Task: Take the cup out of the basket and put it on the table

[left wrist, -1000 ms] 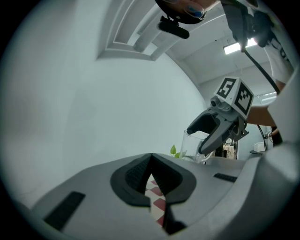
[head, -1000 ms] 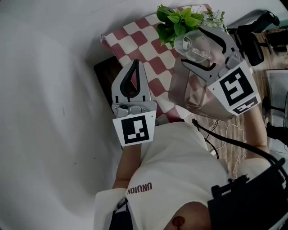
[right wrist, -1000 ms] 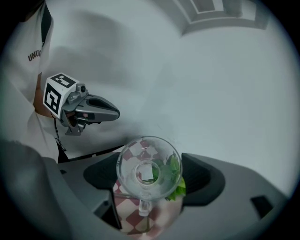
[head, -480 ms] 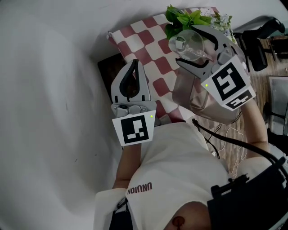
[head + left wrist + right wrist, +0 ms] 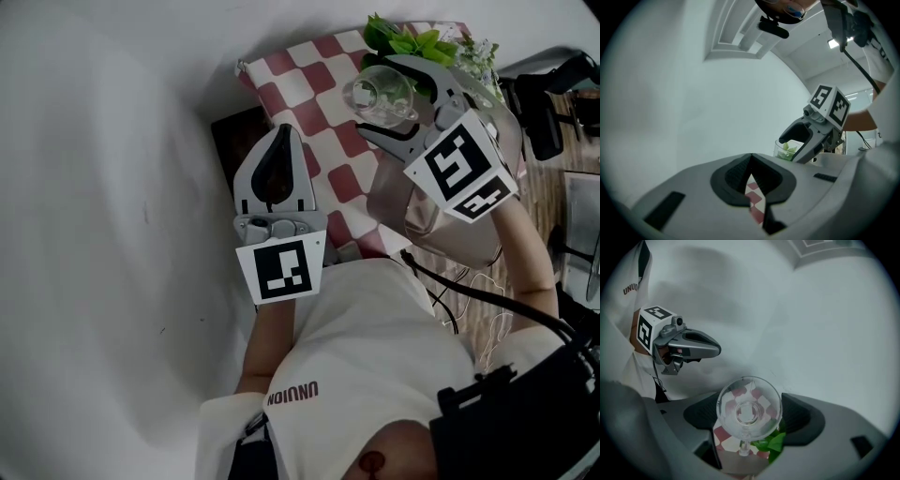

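Note:
A clear stemmed glass cup (image 5: 380,92) hangs in the air over the red-and-white checkered cloth (image 5: 314,80), its mouth facing left. My right gripper (image 5: 386,105) is shut on it, one finger each side of the bowl. The right gripper view shows the cup (image 5: 749,411) from its open mouth, held between the pads of that gripper (image 5: 750,420). A pale basket (image 5: 422,220) sits under the right gripper's body. My left gripper (image 5: 279,136) hovers shut and empty above the cloth's near edge, left of the cup. In the left gripper view its jaws (image 5: 751,164) meet, with the cup (image 5: 785,149) beyond.
A green leafy plant (image 5: 422,42) stands at the cloth's far right corner, close behind the cup. A dark board (image 5: 230,141) lies at the cloth's left edge. Black equipment (image 5: 548,94) and cables (image 5: 469,295) are on the right. White surface fills the left.
My right gripper has carried the cup leftwards, away from the basket and plant and further over the checkered cloth. The left gripper has stayed where it was, still shut.

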`<control>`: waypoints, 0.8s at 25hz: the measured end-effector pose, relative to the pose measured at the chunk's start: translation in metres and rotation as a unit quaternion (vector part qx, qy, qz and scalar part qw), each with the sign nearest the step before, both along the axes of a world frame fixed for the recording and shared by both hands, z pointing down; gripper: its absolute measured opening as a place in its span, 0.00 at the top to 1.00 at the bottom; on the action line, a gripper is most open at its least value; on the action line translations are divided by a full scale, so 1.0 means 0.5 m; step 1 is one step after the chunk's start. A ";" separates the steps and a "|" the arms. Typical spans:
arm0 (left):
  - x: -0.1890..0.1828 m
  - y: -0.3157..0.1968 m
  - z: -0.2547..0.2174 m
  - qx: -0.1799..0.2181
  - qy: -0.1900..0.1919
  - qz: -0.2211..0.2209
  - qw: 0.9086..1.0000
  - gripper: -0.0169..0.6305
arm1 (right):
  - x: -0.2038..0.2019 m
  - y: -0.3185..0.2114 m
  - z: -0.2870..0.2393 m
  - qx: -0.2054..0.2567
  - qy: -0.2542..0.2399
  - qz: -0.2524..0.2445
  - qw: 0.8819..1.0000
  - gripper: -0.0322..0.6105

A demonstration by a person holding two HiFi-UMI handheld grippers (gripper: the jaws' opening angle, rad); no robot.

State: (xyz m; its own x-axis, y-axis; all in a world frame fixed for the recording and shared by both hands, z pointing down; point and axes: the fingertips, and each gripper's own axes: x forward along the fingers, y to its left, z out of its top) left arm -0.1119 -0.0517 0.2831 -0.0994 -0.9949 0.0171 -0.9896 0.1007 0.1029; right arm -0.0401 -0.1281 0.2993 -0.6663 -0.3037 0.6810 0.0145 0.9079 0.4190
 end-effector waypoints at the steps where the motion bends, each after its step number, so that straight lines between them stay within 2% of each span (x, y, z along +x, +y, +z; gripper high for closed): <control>1: -0.003 0.000 0.001 0.000 -0.001 -0.001 1.000 0.96 | -0.005 0.000 0.004 -0.002 0.000 -0.002 1.000 0.32; 20: -0.043 -0.015 0.029 -0.006 -0.004 -0.016 1.000 0.96 | -0.076 -0.015 0.136 -0.062 0.018 -0.019 0.998 0.32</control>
